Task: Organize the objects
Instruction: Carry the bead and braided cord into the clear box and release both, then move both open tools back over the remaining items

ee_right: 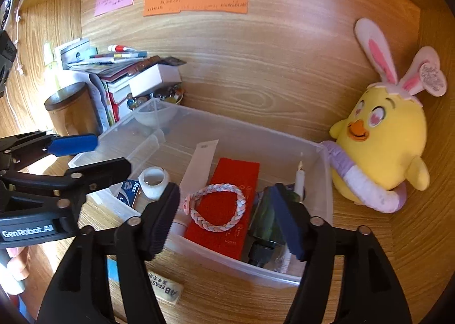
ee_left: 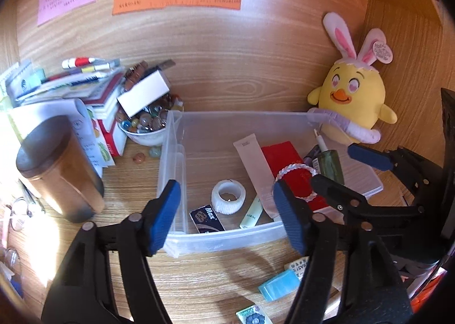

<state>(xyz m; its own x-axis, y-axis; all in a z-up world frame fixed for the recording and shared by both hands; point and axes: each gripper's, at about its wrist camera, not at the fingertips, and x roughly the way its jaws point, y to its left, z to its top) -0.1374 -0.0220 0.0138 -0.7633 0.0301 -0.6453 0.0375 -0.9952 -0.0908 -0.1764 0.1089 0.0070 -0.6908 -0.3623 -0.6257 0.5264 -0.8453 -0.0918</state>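
Observation:
A clear plastic bin [ee_left: 227,241] stands on the wooden desk. It holds a white tape roll [ee_left: 228,200], a white tube [ee_left: 253,159], a red box [ee_right: 236,173], a braided bracelet [ee_right: 241,201] lying on that box, a green bottle [ee_left: 328,164] and a dark Max box [ee_left: 206,218]. My left gripper [ee_left: 227,216] hangs open over the bin's near left edge, with nothing pressed between its blue pads. Above the near right part, my right gripper [ee_right: 226,220] is open too, over the bracelet and bottle. Each gripper shows in the other's view.
A yellow plush chick [ee_right: 384,136] leans on the bin's right end. Left of the bin are a bowl of marbles [ee_left: 148,125], stacked books and a brown canister [ee_left: 57,167]. In front lie a blue eraser [ee_left: 280,285] and a wrapped eraser [ee_right: 166,288]. Sticky notes cover the back wall.

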